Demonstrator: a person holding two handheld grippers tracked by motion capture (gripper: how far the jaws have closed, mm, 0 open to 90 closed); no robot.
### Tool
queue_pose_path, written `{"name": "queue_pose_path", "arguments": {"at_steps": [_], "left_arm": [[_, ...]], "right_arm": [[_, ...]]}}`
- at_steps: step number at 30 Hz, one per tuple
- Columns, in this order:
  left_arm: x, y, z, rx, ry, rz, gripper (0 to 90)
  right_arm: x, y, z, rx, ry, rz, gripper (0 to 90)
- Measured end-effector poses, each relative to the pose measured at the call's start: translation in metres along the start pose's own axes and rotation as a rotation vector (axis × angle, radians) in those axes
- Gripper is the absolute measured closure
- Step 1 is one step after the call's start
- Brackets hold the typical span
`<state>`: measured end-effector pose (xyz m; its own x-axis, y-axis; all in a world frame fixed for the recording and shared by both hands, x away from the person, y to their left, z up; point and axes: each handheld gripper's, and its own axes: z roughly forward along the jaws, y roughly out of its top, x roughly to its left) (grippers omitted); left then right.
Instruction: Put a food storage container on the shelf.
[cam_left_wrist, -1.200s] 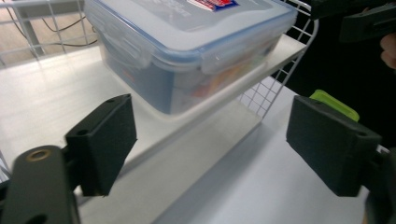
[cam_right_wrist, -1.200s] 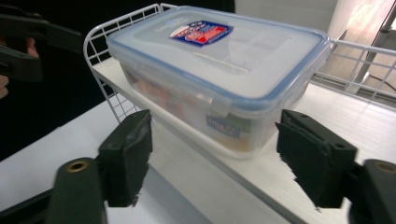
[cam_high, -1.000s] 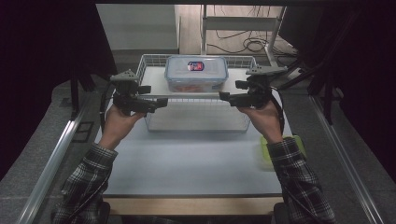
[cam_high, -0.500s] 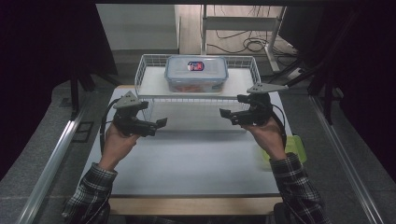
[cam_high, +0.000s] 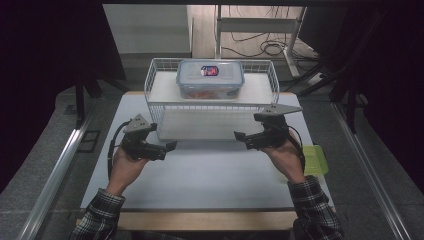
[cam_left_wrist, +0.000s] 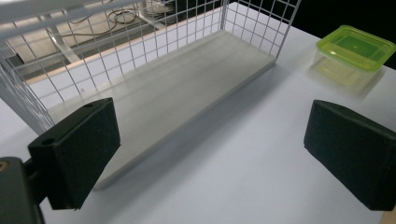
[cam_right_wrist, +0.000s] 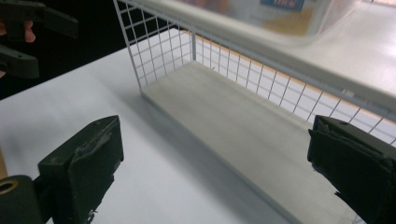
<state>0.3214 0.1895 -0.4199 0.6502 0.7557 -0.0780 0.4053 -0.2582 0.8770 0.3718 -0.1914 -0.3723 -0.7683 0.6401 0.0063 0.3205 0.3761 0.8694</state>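
The wire rack (cam_high: 212, 107) stands at the far middle of the white tabletop (cam_high: 210, 175), a two-level white mesh frame with a pale board as its lower shelf and another as its upper one. Nearest to me, the person's forearms in plaid sleeves come in over the wooden front edge. The left hand-held gripper (cam_high: 167, 146) hangs low over the tabletop just off the rack's front left corner, its jaws spread wide with nothing between them; in the left gripper view (cam_left_wrist: 210, 154) the bare white surface and the edge of the lower shelf lie between the two black pads. The right hand-held gripper (cam_high: 240, 136) sits just off the rack's front right, pointing inward toward the left one. Its jaws have just been opening and stand wide apart, empty; in the right gripper view (cam_right_wrist: 210, 172) the lower shelf runs between them. Neither touches the rack. To the right of the right hand, near the tabletop's edge, lies a green container (cam_high: 314, 160). Farther back, on the rack's upper shelf, rests a clear lidded box (cam_high: 210, 79) with a label on its lid and something reddish inside.
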Motion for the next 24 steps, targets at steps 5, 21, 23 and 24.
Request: {"name": "queue_pose_path", "arguments": {"at_steps": [5,21,23,24], "left_arm": [[-0.005,-0.009,-0.001,0.004,0.006,0.004,4.1],[-0.027,-0.064,0.002,0.057,0.050,0.016,4.1],[-0.026,-0.069,0.002,0.047,0.055,0.007,4.0],[-0.024,-0.072,0.003,0.042,0.056,-0.003,4.0]], "right_arm": [[0.002,-0.012,-0.005,-0.010,-0.003,0.017,3.4],[0.013,-0.084,-0.007,0.014,0.012,0.057,3.8],[0.011,-0.093,-0.007,0.019,0.008,0.062,3.8],[0.009,-0.097,-0.006,0.019,0.006,0.069,3.8]]}}
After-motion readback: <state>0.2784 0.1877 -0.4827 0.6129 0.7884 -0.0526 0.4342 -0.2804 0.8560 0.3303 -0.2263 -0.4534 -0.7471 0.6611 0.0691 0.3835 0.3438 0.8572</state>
